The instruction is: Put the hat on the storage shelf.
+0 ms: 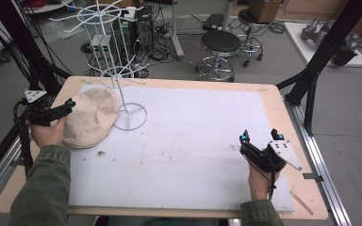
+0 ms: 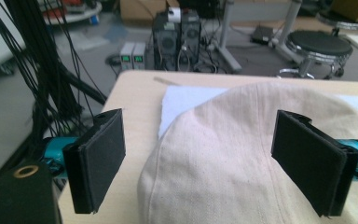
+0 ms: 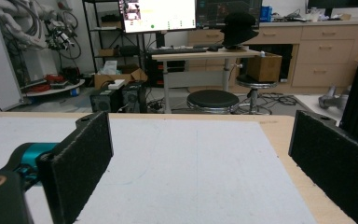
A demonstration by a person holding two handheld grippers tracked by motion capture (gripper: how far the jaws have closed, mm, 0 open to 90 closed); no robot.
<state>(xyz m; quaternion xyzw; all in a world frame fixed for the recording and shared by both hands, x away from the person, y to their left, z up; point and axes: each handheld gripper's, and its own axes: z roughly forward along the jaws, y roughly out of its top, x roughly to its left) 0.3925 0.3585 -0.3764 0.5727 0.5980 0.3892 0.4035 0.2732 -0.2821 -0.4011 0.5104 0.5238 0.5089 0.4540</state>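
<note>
A: The left gripper (image 1: 70, 105) is sitting at the left edge of the tabletop (image 1: 273, 101), jaws spread wide and released, nothing between them yet.

B: And look what it is facing: the cream flat cap (image 1: 88, 117), lying crown-up near the far left corner, half on the white mat (image 1: 193, 141), half on bare wood. In the left gripper view the cap (image 2: 242, 154) is sitting right between the open pads (image 2: 103, 154), so I am reading that as lining up for a pinch on the crown.

A: Just beside the cap, the white wire display stand (image 1: 118, 70) is standing upright, its ring base touching or nearly touching the cap's far side. Arms free, so probably that is where the cap is heading.

B: That is my guess too. The right gripper (image 1: 259, 136) is resting near the right edge, jaws apart and holding nothing, well away from the cap.

A: Its own view is showing bare mat (image 3: 191, 172) between its pads. Parked clear, I would say.
</note>
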